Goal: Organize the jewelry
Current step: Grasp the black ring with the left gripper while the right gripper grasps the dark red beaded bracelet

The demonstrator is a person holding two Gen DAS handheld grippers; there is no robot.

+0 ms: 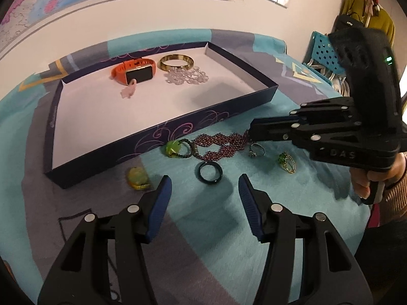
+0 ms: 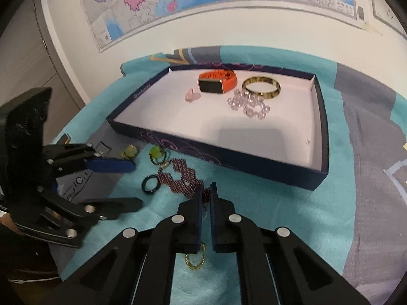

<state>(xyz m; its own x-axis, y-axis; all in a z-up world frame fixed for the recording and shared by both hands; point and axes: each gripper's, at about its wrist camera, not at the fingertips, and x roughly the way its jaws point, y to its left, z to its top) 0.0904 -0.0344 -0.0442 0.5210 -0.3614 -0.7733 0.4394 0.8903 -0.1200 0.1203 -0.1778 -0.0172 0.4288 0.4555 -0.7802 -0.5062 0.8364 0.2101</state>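
A dark blue tray (image 1: 162, 134) (image 2: 229, 157) holds an orange watch (image 1: 134, 72) (image 2: 216, 81), a gold bangle (image 1: 176, 62) (image 2: 262, 87), a clear bead bracelet (image 1: 187, 76) (image 2: 250, 105) and a small pink charm (image 1: 129, 91) (image 2: 192, 95). In front of it lies a dark red bead bracelet (image 1: 220, 145) (image 2: 180, 178). My right gripper (image 2: 206, 188) (image 1: 250, 133) is shut on the right end of that bracelet. My left gripper (image 1: 204, 185) (image 2: 134, 183) is open and empty, just short of a black ring (image 1: 210, 172) (image 2: 150, 183).
On the teal cloth (image 1: 229, 216) lie a green-stone bracelet (image 1: 178, 148) (image 2: 157, 155), a yellow-green pendant (image 1: 138, 178) (image 2: 129, 151), a silver ring (image 1: 257, 150), a green-stone gold ring (image 1: 287, 162) and a gold chain (image 2: 194, 260). A blue basket (image 1: 323, 53) stands off the far right.
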